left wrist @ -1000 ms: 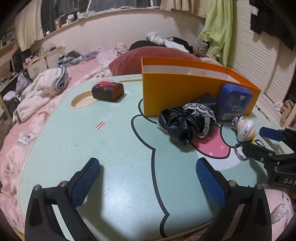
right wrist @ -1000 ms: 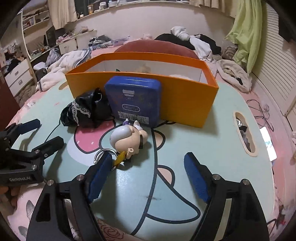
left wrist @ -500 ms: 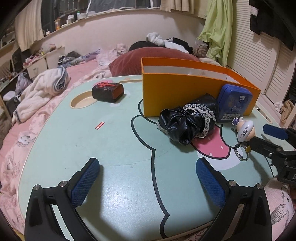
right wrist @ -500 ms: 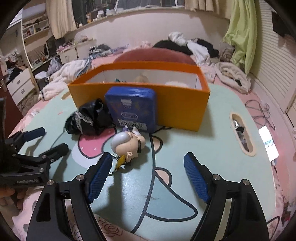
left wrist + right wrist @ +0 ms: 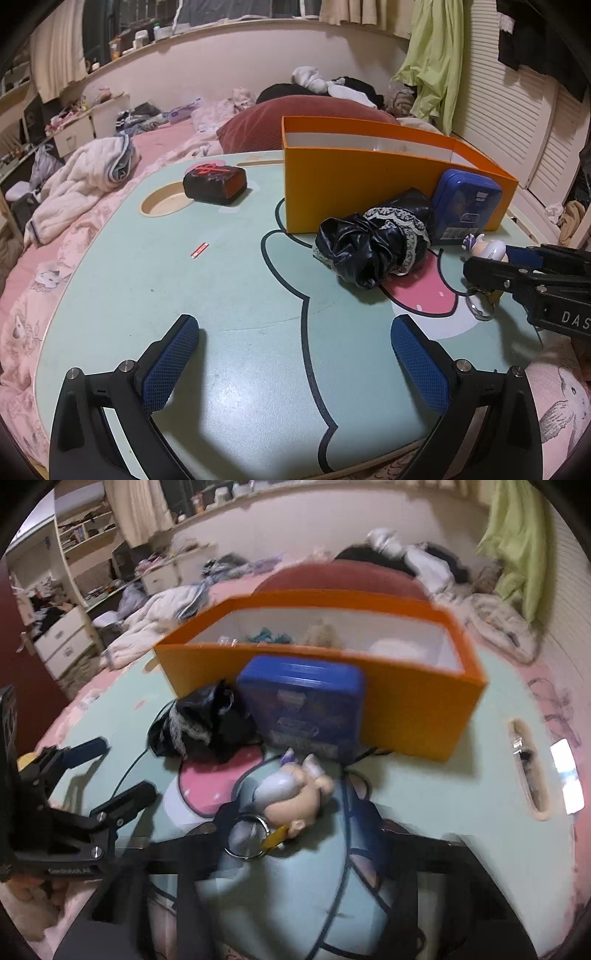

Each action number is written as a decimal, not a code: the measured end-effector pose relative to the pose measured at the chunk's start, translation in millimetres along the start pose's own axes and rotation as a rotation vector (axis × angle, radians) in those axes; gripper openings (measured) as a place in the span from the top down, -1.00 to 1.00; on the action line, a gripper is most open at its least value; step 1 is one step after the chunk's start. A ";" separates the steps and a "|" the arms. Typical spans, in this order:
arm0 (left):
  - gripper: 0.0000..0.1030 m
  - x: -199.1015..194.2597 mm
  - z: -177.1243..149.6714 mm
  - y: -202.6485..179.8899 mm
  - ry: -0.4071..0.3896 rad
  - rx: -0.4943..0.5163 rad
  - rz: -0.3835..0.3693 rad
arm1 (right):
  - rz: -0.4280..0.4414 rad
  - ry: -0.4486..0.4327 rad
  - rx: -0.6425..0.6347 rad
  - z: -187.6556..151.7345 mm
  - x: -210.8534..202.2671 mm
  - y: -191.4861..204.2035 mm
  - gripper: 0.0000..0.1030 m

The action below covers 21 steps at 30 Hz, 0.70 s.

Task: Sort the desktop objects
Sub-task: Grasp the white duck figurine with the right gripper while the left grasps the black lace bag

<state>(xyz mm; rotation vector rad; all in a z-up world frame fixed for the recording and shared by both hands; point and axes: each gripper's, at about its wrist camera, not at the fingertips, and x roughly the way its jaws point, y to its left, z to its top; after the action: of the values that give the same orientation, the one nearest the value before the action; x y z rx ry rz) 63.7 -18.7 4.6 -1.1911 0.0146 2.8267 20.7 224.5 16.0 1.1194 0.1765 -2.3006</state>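
Observation:
A doll keychain [image 5: 295,794] with a white head and a metal ring [image 5: 246,836] sits between the fingers of my right gripper [image 5: 291,812], which has closed on it; the view is blurred. It also shows in the left wrist view [image 5: 487,251] held by my right gripper [image 5: 491,264]. Behind it a blue tin [image 5: 301,705] leans on the orange box [image 5: 406,701], beside a black lace scrunchie [image 5: 207,723]. My left gripper [image 5: 295,354] is open and empty over the near table. A dark red-marked block [image 5: 215,183] lies at the far left.
The mint table [image 5: 221,295] has a round cup recess [image 5: 162,203] at the left and a slot [image 5: 528,768] at the right. A small red strip [image 5: 199,250] lies on it. Bedding and clothes surround the table.
My right gripper has moved forward and down over the doll keychain and its fingers have closed on it. The left gripper has not moved.

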 end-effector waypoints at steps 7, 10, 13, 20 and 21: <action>-1.00 -14.9 23.6 -16.7 -0.043 0.010 -0.127 | 0.032 -0.182 0.038 -21.0 -40.0 -2.5 0.16; -0.96 -2.2 49.7 -30.2 -0.030 0.025 -0.095 | 0.013 -0.237 0.060 -23.6 -51.1 -4.1 0.16; -0.17 26.5 64.7 -37.0 0.047 0.026 -0.074 | 0.003 -0.248 0.044 -22.9 -55.0 0.1 0.16; 0.27 -0.1 33.4 -19.1 -0.004 -0.011 -0.164 | -0.002 -0.270 0.043 -22.3 -60.7 -1.3 0.16; 0.28 -4.2 31.6 -14.1 -0.007 -0.025 -0.172 | -0.002 -0.272 0.048 -21.8 -59.8 -2.9 0.16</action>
<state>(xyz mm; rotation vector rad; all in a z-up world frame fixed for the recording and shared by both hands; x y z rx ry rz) 45.1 -3.7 30.0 -1.1279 -0.1178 2.6898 63.1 260.5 46.9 0.8175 0.0171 -2.4409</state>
